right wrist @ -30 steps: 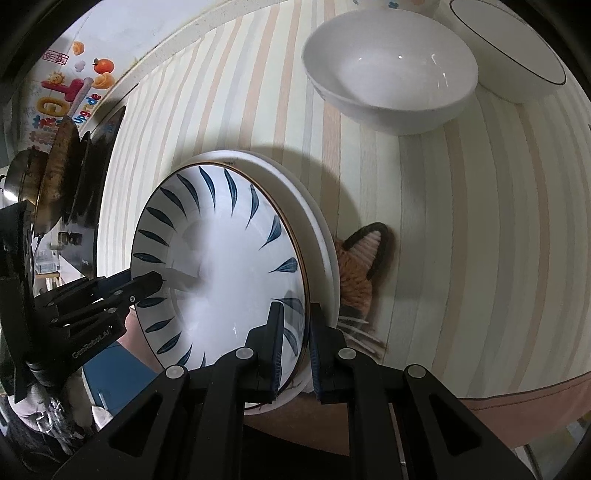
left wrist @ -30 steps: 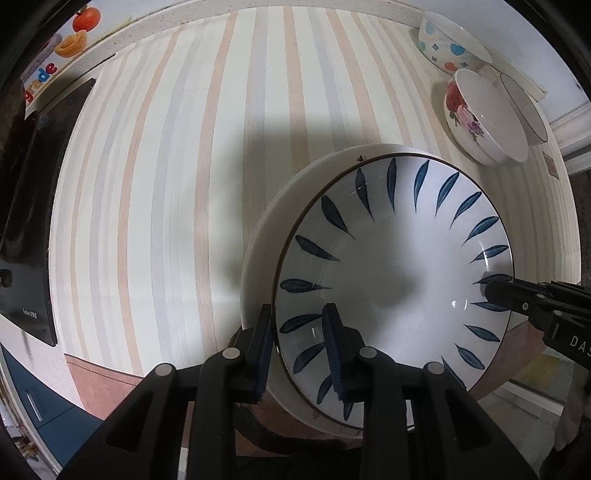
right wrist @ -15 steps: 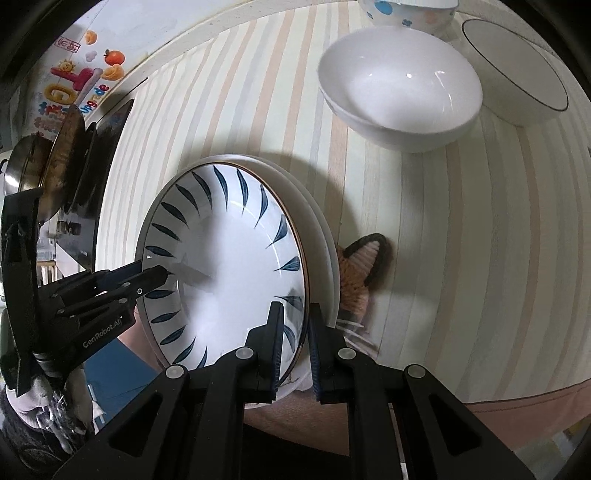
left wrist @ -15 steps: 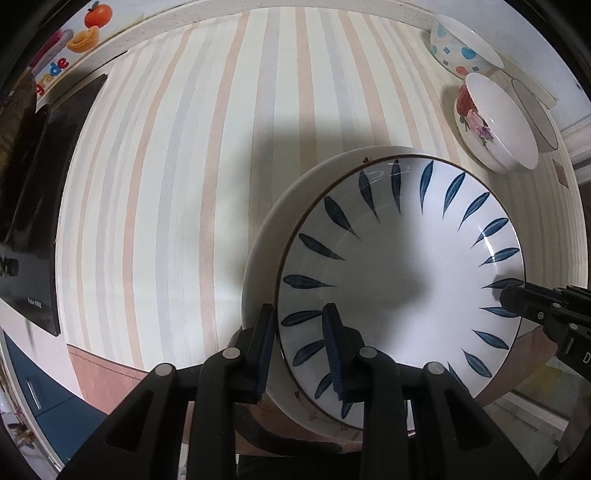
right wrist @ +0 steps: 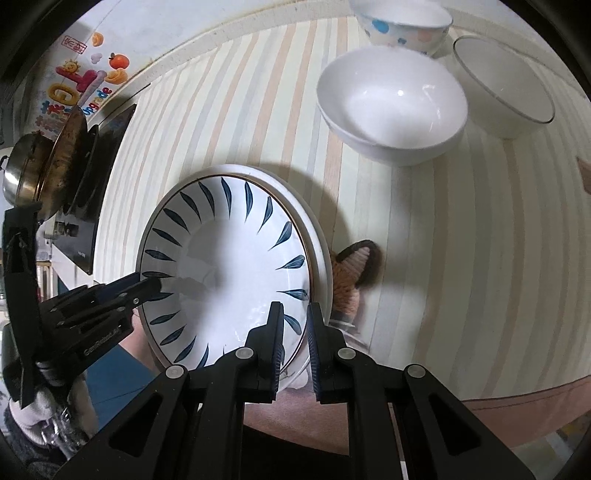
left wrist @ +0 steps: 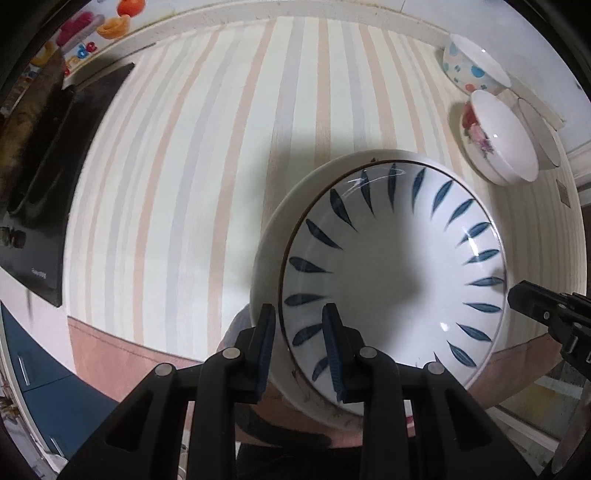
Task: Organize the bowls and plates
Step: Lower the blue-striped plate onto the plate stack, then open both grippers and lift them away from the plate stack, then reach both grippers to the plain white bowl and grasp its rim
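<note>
Blue-leafed porcelain plate [left wrist: 399, 273] sits nested in a plain white plate [left wrist: 269, 240], the pair held above the striped desk [left wrist: 177, 177]. The left tool [left wrist: 300, 347] is clamped on both rims, one pad outside, one inside — pointing straight down. The right tool [right wrist: 295, 332] grips the opposite edge, nearly closed, tilted steeply down. Three bowls — white [right wrist: 391, 107], dotted [right wrist: 402, 26], black-rimmed [right wrist: 506, 88] — stand beyond.

The rim of the leaf-patterned plate [right wrist: 229, 266], stacked on a plain white plate [right wrist: 320, 254], is clamped by the right gripper [right wrist: 295, 332]. Its opposite rim is gripped by the left gripper [right wrist: 147, 288]. Beyond, on the striped counter [right wrist: 461, 229], a white bowl [right wrist: 391, 107], a spotted bowl [right wrist: 402, 26] and a dark-rimmed bowl [right wrist: 506, 88] are seen.
</note>
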